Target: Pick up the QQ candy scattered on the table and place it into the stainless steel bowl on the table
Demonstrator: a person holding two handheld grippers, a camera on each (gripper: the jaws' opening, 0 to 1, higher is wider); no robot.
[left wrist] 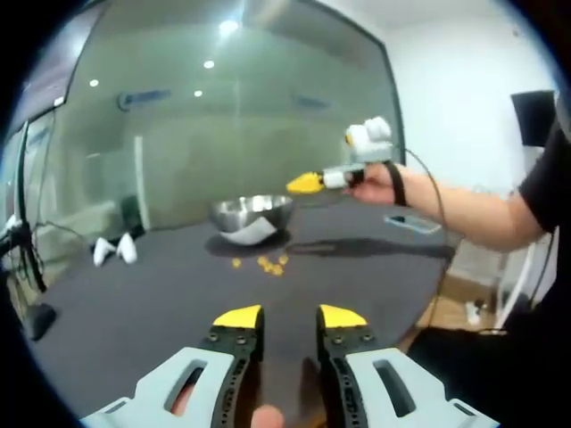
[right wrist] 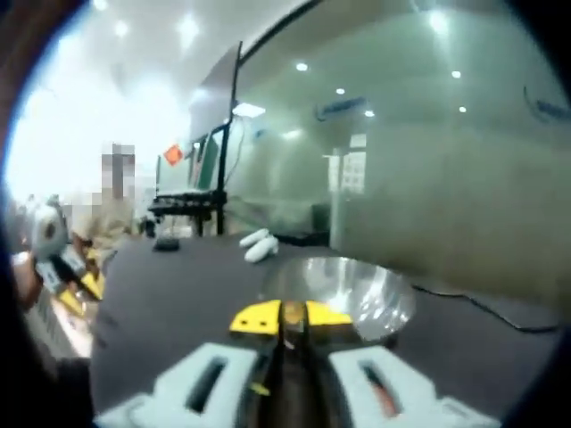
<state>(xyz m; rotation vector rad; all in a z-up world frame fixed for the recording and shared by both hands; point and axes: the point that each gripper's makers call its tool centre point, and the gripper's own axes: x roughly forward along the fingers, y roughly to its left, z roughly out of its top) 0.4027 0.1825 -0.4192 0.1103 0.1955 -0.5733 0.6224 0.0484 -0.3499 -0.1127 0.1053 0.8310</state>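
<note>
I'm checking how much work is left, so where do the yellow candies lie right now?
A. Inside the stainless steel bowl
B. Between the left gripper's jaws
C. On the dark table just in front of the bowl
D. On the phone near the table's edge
C: in the left gripper view a small cluster of candies sits on the dark table just in front of the stainless steel bowl, apart from the open left gripper.

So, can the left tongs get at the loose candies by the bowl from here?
Probably yes. The left tongs are open, and only bare table lies between them and the candies in front of the bowl.
</note>
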